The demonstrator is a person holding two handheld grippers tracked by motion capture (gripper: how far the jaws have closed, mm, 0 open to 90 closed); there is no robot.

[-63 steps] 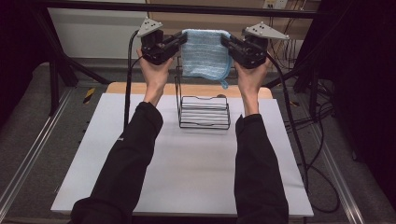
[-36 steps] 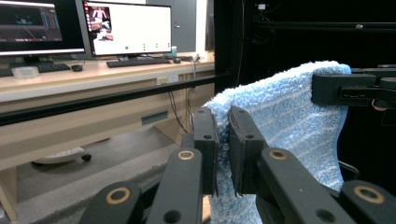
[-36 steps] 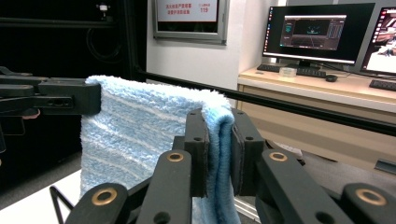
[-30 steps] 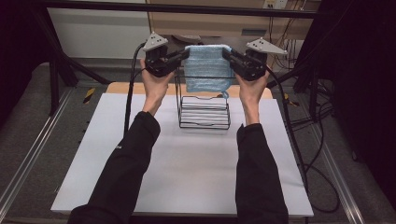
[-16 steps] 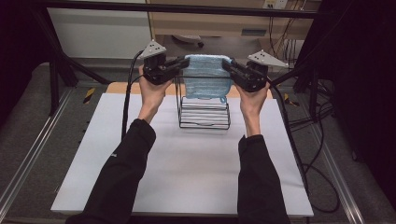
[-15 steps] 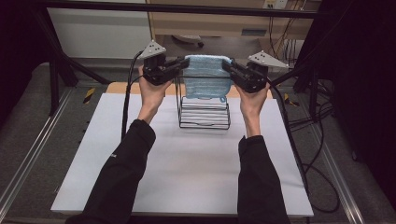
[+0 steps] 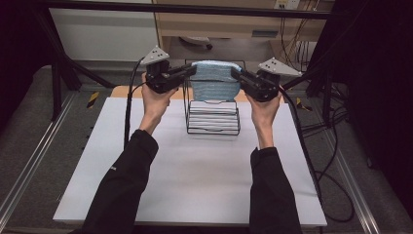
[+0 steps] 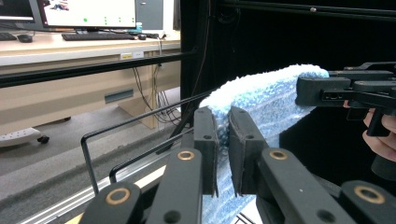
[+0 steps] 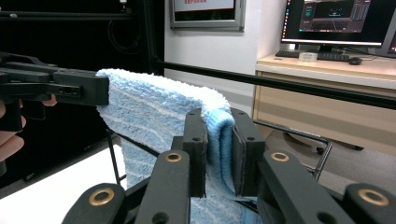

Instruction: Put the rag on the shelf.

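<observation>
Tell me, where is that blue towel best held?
By its two top corners along the folded edge, one from each side. The blue towel hangs limp over the wire rack, so only a pinch at both ends keeps it spread flat.

— What kind of room is this, would you say?

— A lab, a recording setup. The white table [image 7: 195, 165] sits inside a black metal frame [image 7: 195, 7], and cables [image 7: 336, 185] trail over the grey floor beside it.

— And behind it?

— Office desks. A wooden desk [image 8: 60, 46] carries a keyboard [image 8: 100, 35] and a lit monitor [image 8: 88, 11]; more monitors [image 9: 338, 21] glow on another desk [image 9: 327, 65] opposite.
</observation>
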